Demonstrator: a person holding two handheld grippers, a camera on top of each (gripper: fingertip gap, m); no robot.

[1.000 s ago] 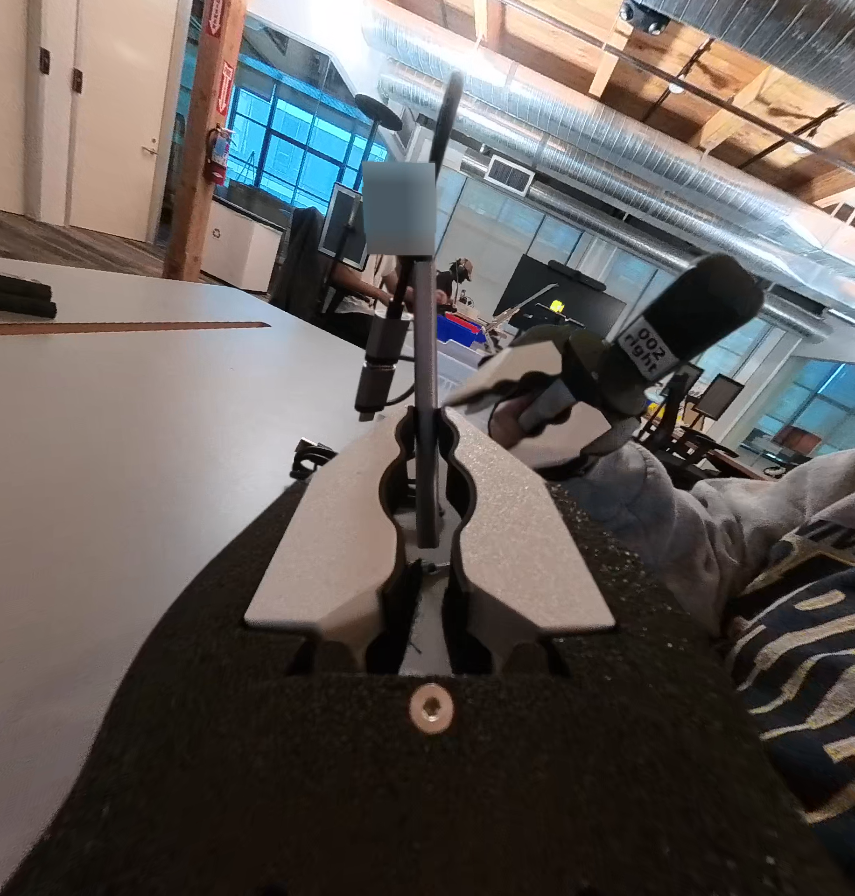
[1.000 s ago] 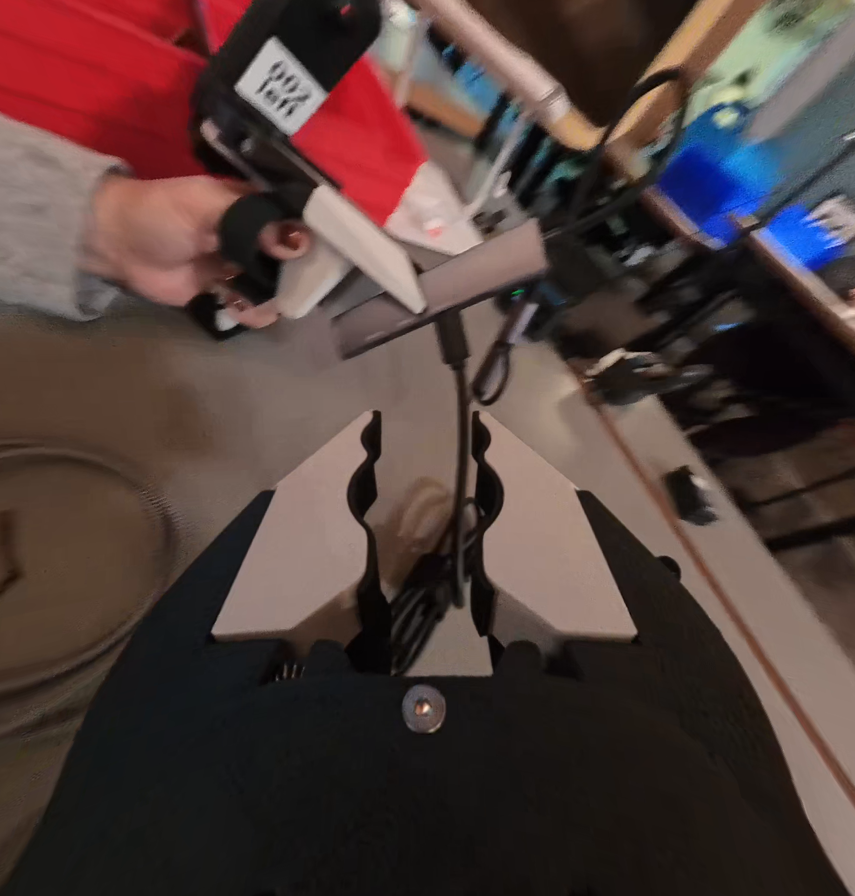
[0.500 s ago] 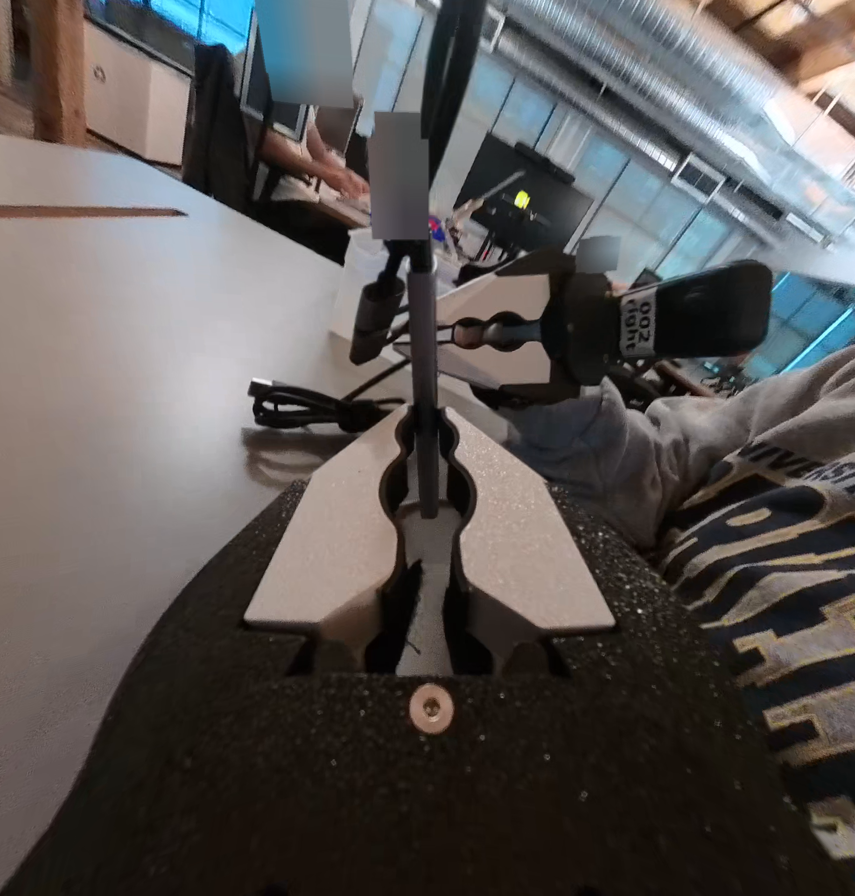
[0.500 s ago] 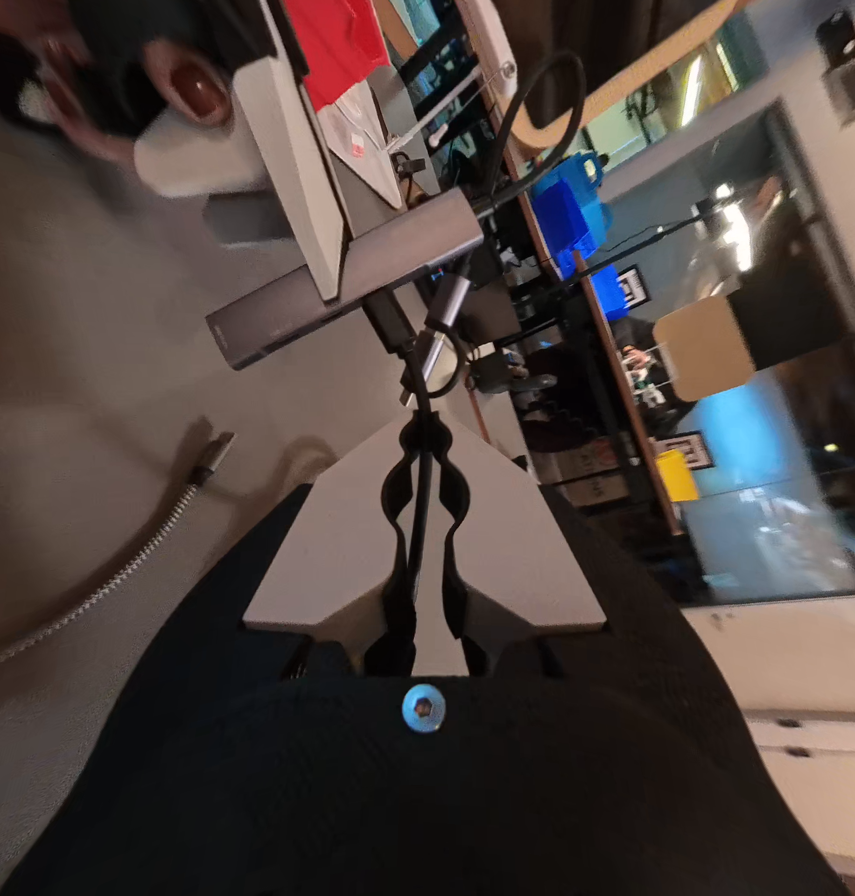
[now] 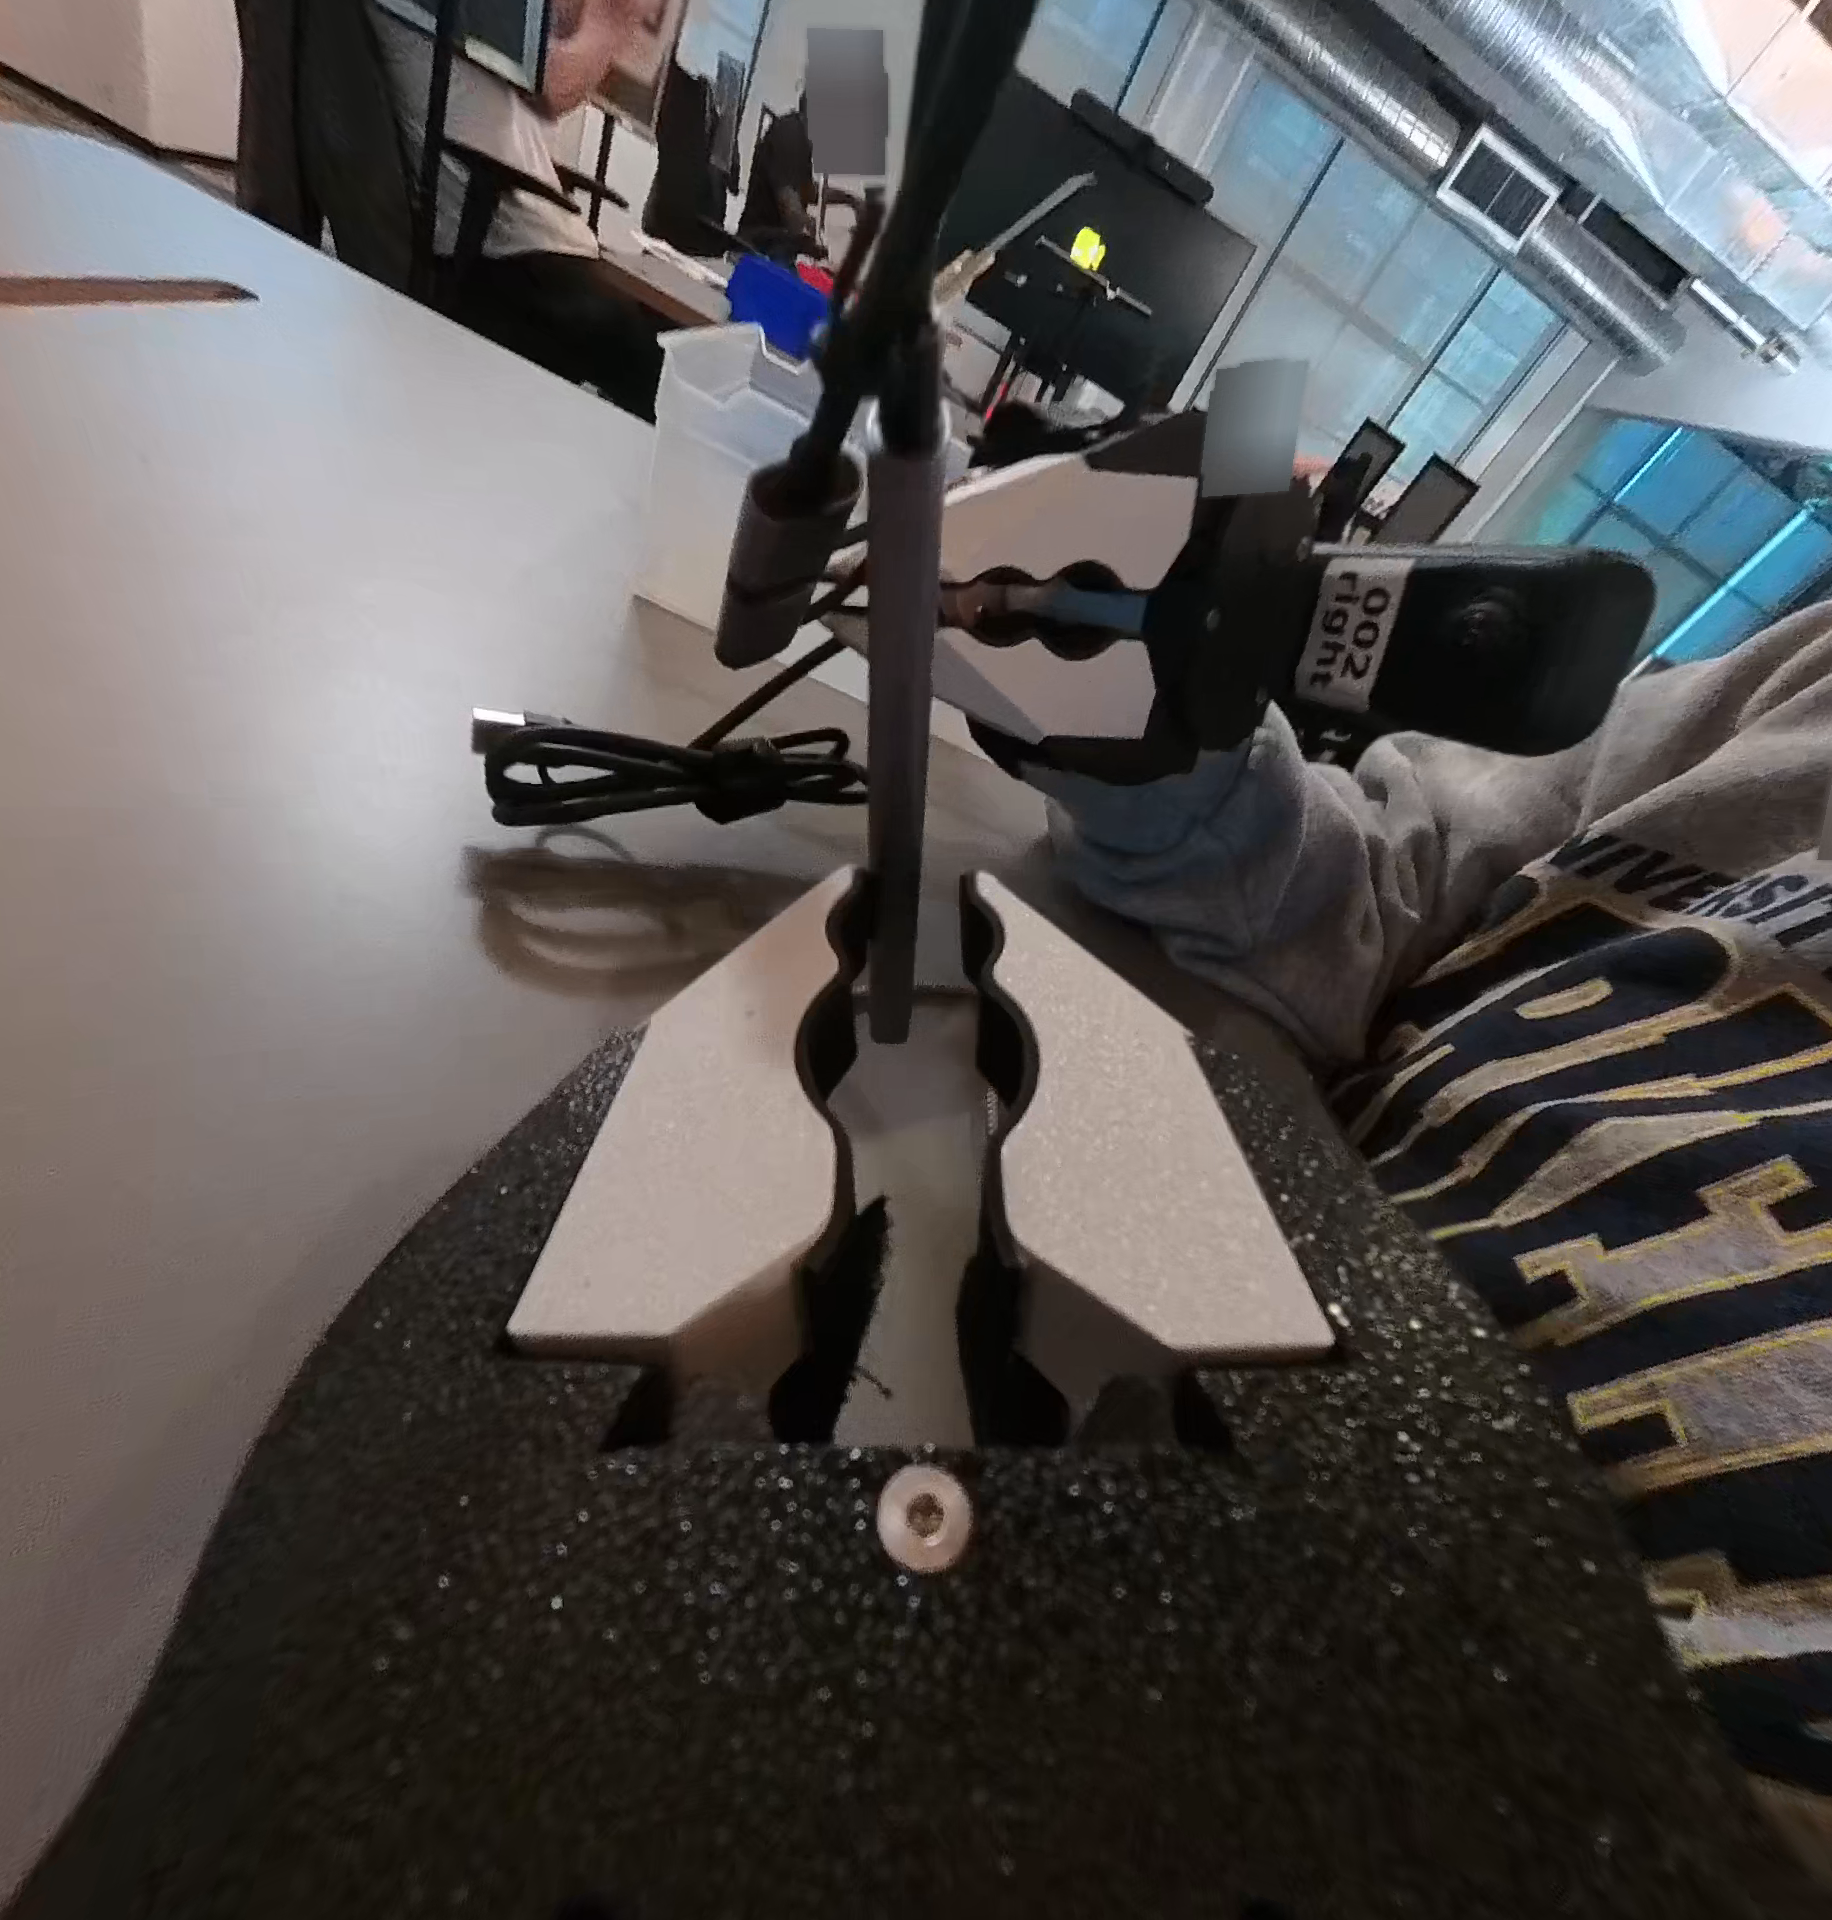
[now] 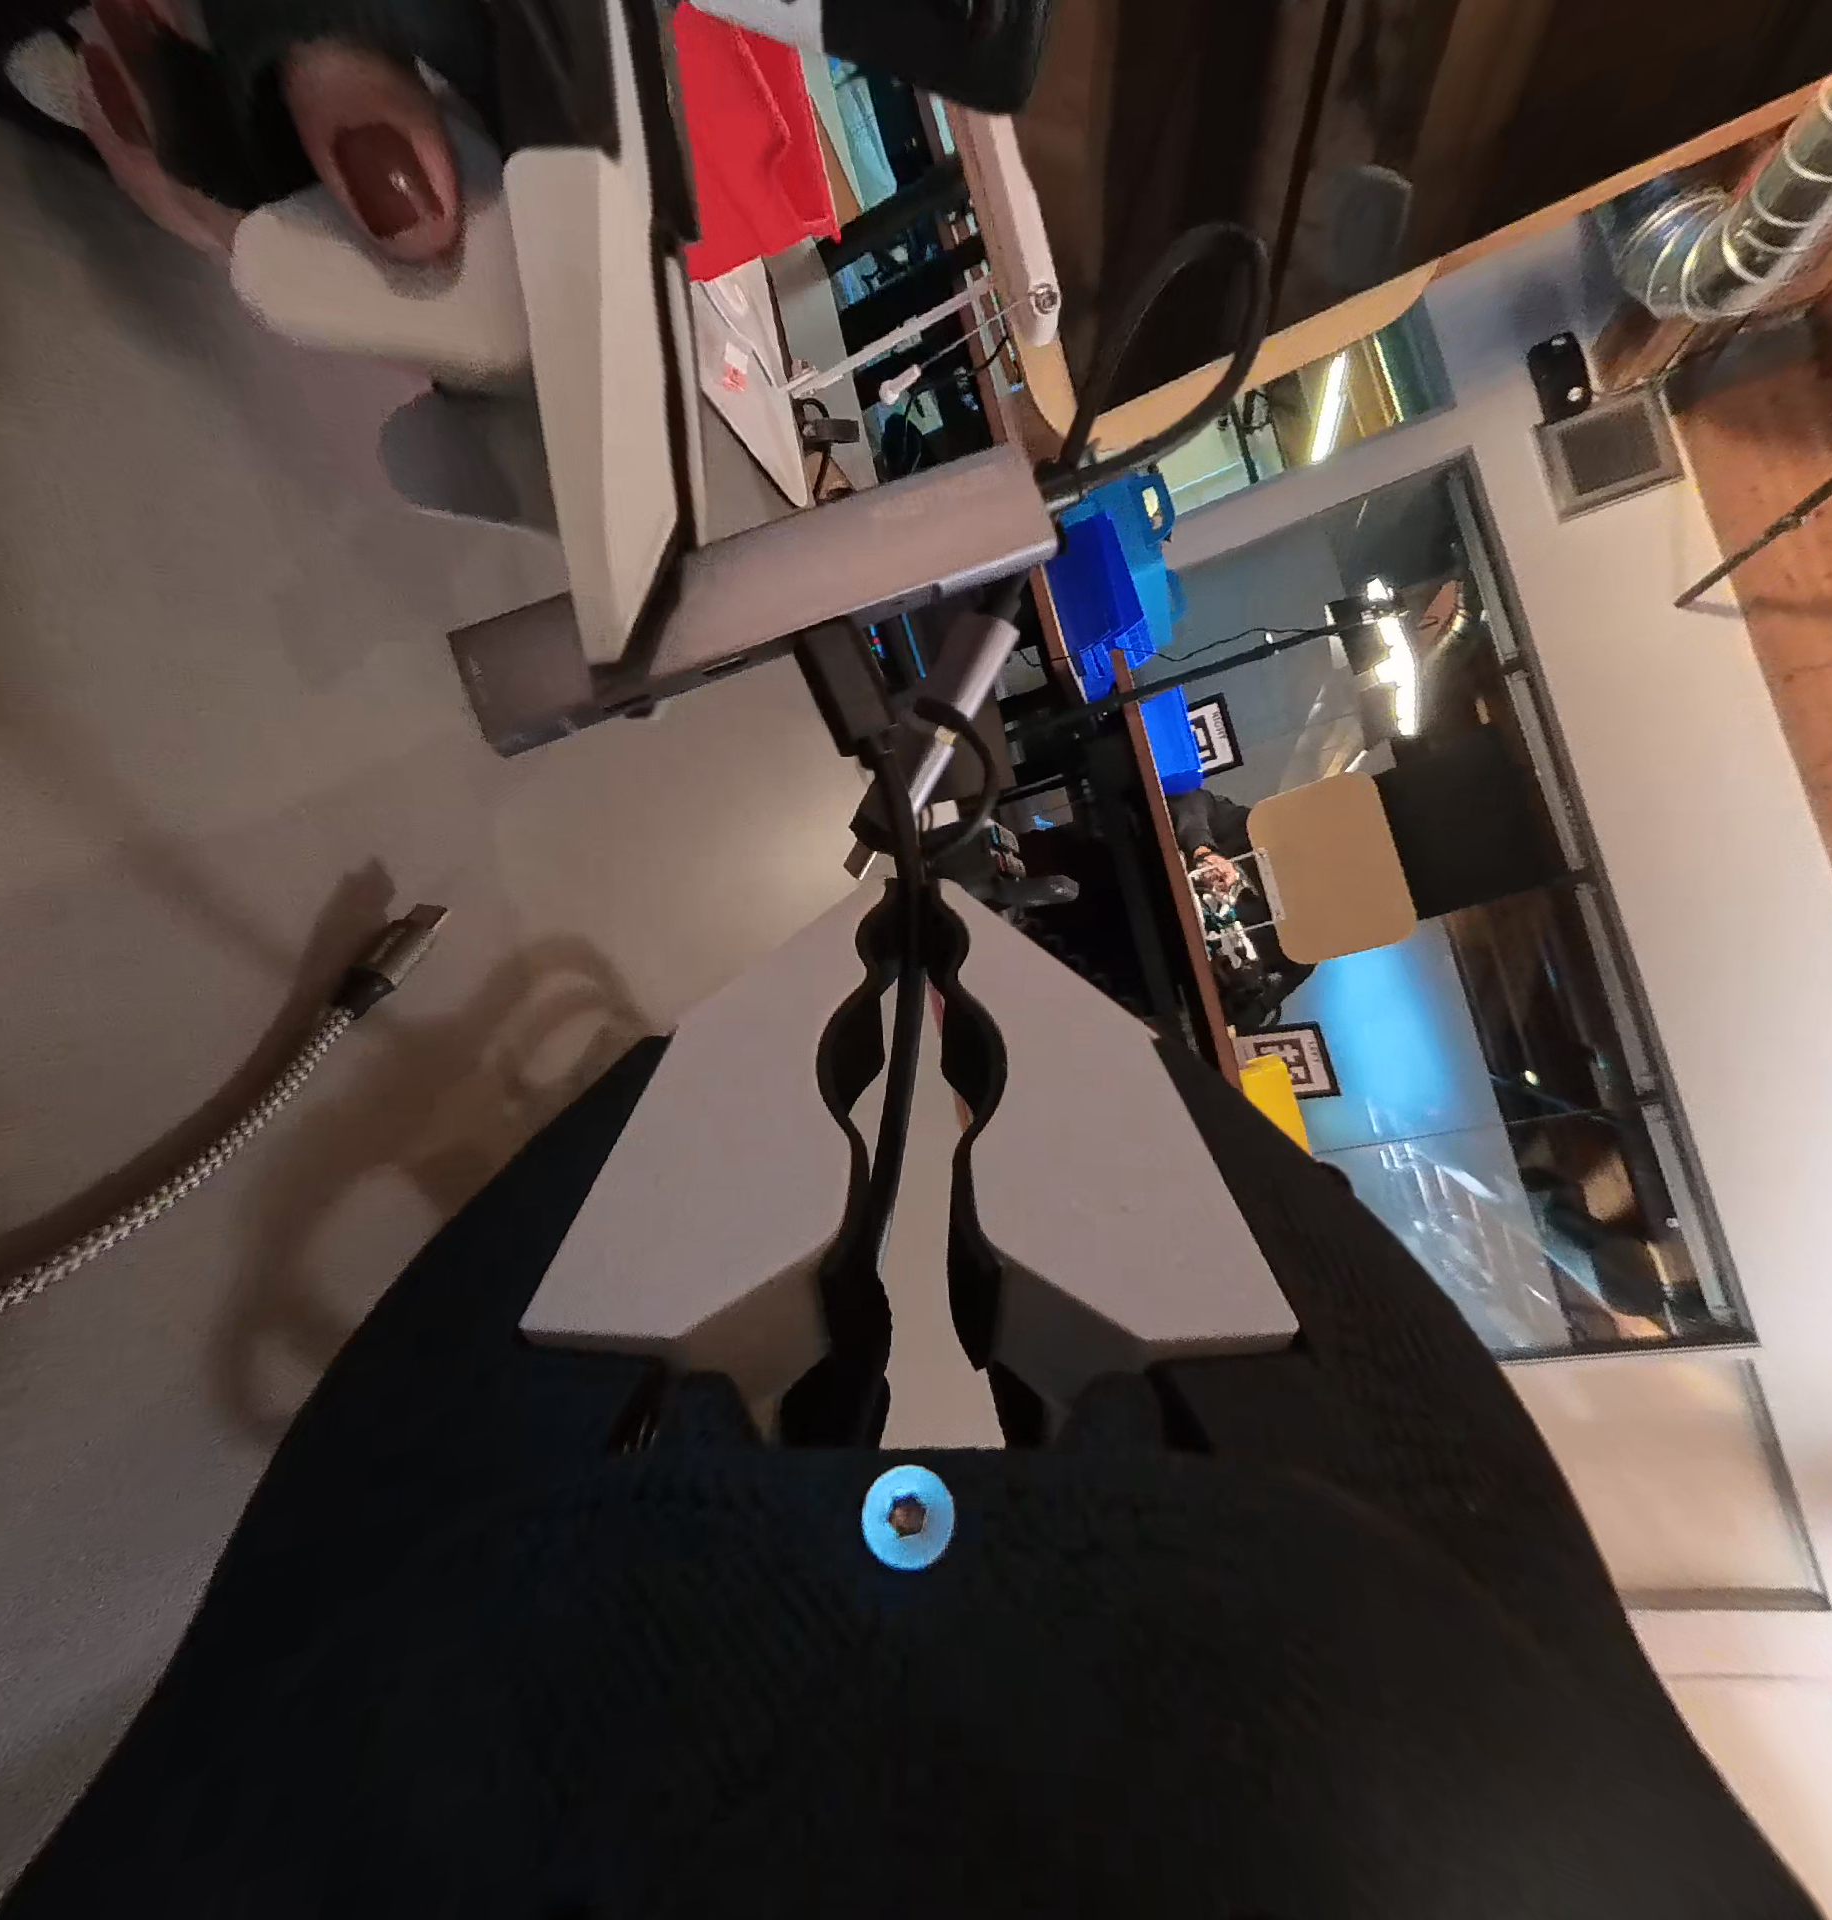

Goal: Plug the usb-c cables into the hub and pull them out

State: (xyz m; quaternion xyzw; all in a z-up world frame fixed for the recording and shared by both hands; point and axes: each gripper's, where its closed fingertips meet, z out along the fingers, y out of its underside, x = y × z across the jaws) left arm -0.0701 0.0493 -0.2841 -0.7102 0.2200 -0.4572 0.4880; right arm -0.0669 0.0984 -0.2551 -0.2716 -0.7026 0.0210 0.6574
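Gripping hub (image 5: 899, 727) edge-on, left gripper (image 5: 917, 894); table (image 5: 216, 623) around.

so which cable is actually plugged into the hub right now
The black cable pinched in the right gripper: its plug sits in the hub. The braided silver cable lies loose on the table, plug free.

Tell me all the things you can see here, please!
hub: one, grey, held off the table in the left gripper
black cable: one, plugged into the hub, pinched in the right gripper
bundled cable: one, black, lying on the table
braided cable: one, silver-grey, lying loose on the table
table: one, pale grey
left gripper: one, grey fingers
right gripper: one, grey fingers
sleeve: one, grey, behind the right gripper
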